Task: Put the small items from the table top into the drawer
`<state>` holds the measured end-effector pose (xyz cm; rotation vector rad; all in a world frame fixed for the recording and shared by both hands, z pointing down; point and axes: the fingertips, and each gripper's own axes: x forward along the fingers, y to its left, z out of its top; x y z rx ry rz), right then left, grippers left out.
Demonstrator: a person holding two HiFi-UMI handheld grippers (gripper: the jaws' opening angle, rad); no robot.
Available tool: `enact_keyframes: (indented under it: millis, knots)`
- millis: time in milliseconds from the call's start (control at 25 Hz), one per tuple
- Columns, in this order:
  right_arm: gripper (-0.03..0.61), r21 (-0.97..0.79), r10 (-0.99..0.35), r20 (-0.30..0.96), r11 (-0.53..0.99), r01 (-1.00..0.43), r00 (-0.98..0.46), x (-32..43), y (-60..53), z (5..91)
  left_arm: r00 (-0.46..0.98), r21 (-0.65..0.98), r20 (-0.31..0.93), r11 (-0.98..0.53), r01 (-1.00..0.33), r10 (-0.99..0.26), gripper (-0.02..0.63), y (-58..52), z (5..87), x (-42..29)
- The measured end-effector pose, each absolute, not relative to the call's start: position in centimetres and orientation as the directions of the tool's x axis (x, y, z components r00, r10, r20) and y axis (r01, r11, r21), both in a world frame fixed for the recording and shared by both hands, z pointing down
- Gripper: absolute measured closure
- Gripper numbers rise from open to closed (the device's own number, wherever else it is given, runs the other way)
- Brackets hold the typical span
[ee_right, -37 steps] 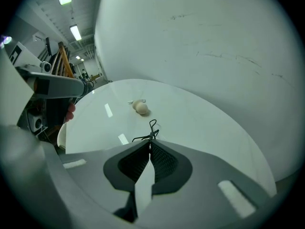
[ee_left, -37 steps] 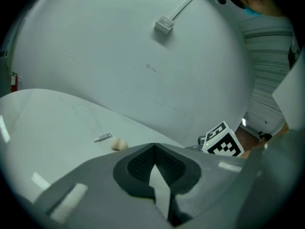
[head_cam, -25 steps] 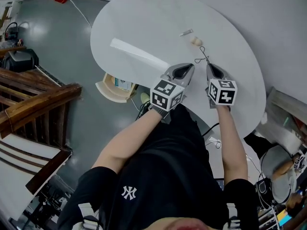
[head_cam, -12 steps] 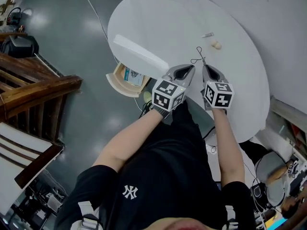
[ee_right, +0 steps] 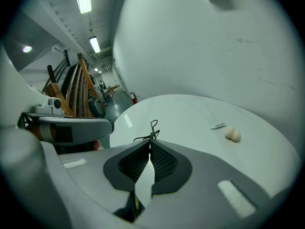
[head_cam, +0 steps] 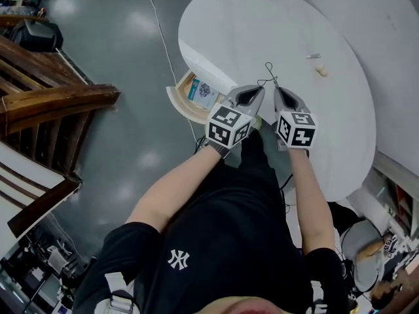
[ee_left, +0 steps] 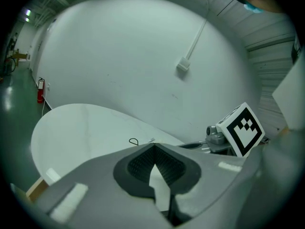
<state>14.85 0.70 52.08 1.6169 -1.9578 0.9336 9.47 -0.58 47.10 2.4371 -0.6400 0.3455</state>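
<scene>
My right gripper [head_cam: 274,90] [ee_right: 149,144] is shut on a thin black wire clip [head_cam: 268,76] [ee_right: 151,131], which sticks out past the tips above the round white table [head_cam: 281,25]. My left gripper [head_cam: 257,89] [ee_left: 153,146] is shut with nothing in it, right beside the right one. From the left gripper view the wire clip [ee_left: 134,141] shows just over the jaw tips. A small grey tube [head_cam: 314,56] [ee_right: 218,126] and a beige lump [head_cam: 321,71] [ee_right: 232,134] lie on the table to the right. An open wooden drawer [head_cam: 175,103] hangs under the table's left edge, left of both grippers.
A blue-and-white box [head_cam: 204,91] lies in the drawer. Dark wooden stairs and railing [head_cam: 59,103] stand on the grey floor at the left, and a cable [head_cam: 163,38] runs across the floor. A white wall [ee_left: 143,51] rises behind the table.
Both grippers, with the wire clip held in the right one, have moved left across the table, away from the tube and lump and closer to the drawer.
</scene>
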Motion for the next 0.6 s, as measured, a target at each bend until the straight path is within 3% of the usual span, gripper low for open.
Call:
enact_keyframes:
  millis: [600]
  knots:
    - [0.546, -0.266, -0.598, 0.697, 0.296, -0.917, -0.395, 1.1, -0.4, 54.3, 0.751, 0.464, 0.408, -0.591, -0.660, -0.518, 0.614, -2.1, 49.3, -3.0]
